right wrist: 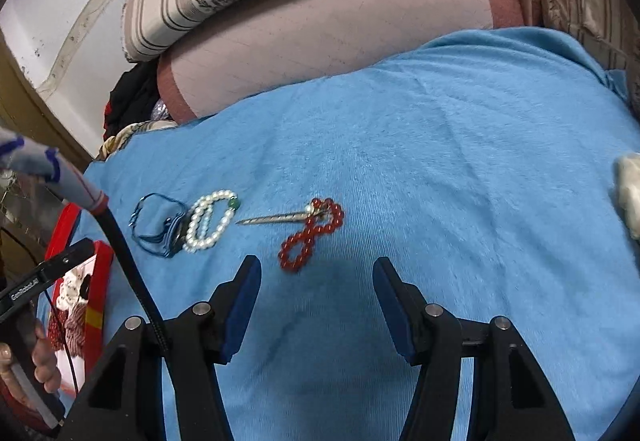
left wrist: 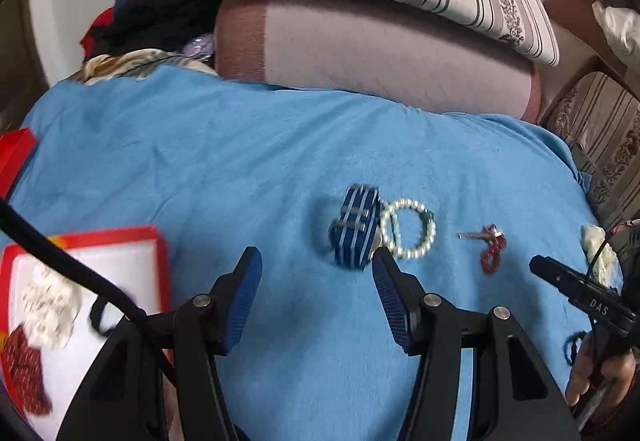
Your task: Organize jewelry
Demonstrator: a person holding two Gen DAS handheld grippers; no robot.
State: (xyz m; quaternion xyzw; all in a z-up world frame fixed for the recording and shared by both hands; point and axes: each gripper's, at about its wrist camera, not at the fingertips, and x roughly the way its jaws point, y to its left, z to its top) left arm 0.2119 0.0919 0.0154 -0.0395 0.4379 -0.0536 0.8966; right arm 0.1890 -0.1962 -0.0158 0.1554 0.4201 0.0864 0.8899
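Observation:
On the blue cloth (left wrist: pixel 240 169) lie a blue striped bangle (left wrist: pixel 354 227), a white pearl bracelet (left wrist: pixel 408 229) touching it, a silver hairpin (left wrist: pixel 476 235) and a red bead bracelet (left wrist: pixel 491 259). The same pieces show in the right wrist view: bangle (right wrist: pixel 160 227), pearls (right wrist: pixel 210 221), hairpin (right wrist: pixel 276 219), red beads (right wrist: pixel 310 237). My left gripper (left wrist: pixel 316 261) is open and empty, just short of the bangle. My right gripper (right wrist: pixel 316 269) is open and empty, just short of the red beads. A red-rimmed box (left wrist: pixel 158 253) at the left holds white and dark red jewelry.
Pink and striped cushions (left wrist: pixel 380 53) line the back of the cloth. Dark clothes (left wrist: pixel 160 17) are piled at the back left. A white lump (right wrist: pixel 628 193) lies at the cloth's right edge. The other gripper (left wrist: pixel 580 293) reaches in from the right of the left wrist view.

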